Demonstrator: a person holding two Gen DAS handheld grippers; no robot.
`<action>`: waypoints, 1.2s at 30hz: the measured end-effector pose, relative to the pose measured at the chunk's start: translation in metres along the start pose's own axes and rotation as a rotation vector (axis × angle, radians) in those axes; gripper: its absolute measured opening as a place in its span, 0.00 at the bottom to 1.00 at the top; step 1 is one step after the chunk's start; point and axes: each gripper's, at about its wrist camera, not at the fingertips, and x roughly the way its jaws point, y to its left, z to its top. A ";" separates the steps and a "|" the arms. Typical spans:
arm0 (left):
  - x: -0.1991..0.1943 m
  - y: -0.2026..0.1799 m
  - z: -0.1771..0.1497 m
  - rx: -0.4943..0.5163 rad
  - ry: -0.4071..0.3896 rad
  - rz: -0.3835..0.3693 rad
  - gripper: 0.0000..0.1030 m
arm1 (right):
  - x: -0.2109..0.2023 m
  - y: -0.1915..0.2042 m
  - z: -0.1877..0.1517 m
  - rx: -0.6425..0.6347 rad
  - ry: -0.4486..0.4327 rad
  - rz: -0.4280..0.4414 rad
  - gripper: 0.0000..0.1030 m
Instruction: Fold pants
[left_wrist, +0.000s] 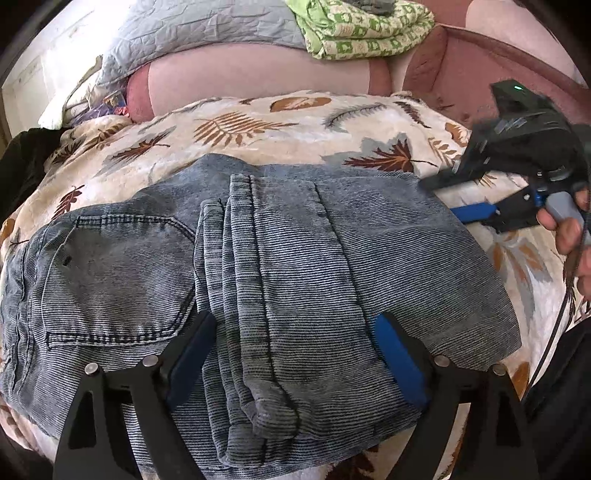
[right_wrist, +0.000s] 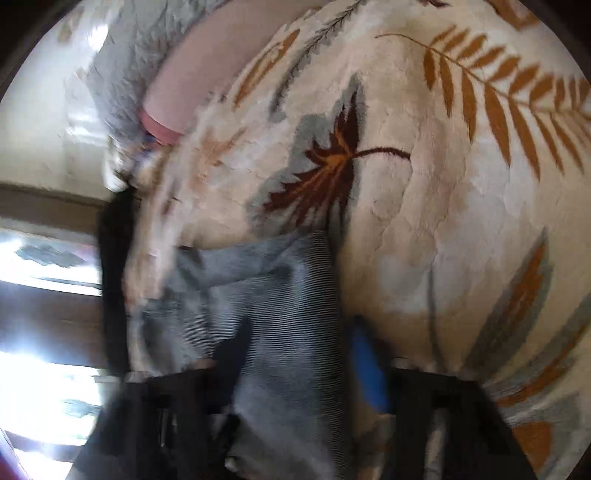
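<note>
Grey-blue corduroy pants (left_wrist: 258, 280) lie folded into a compact bundle on a leaf-patterned blanket (left_wrist: 295, 125); a back pocket shows at the left. My left gripper (left_wrist: 291, 325) is open, its blue-padded fingers (left_wrist: 397, 354) spread over the near part of the bundle. My right gripper (left_wrist: 443, 195) is at the bundle's far right edge, seen from the side. In the blurred right wrist view the right gripper (right_wrist: 299, 343) is open, with the pants' edge (right_wrist: 288, 295) between its fingers (right_wrist: 365, 365).
The blanket covers a bed with a pink headboard (left_wrist: 480, 59). A grey quilted pillow (left_wrist: 192, 33) and a folded green patterned cloth (left_wrist: 362, 29) lie at the back. A dark item (left_wrist: 22, 166) sits at the left edge. A hand (left_wrist: 569, 229) holds the right gripper.
</note>
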 end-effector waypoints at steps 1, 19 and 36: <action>0.002 -0.002 0.002 0.006 -0.009 -0.001 0.87 | 0.003 0.003 0.001 -0.012 0.007 -0.042 0.24; 0.000 0.001 -0.002 0.037 -0.045 -0.033 0.88 | -0.061 0.032 -0.069 -0.106 -0.146 -0.079 0.23; -0.007 0.007 -0.006 0.052 -0.035 -0.002 0.88 | -0.054 -0.007 -0.122 -0.003 -0.036 -0.006 0.60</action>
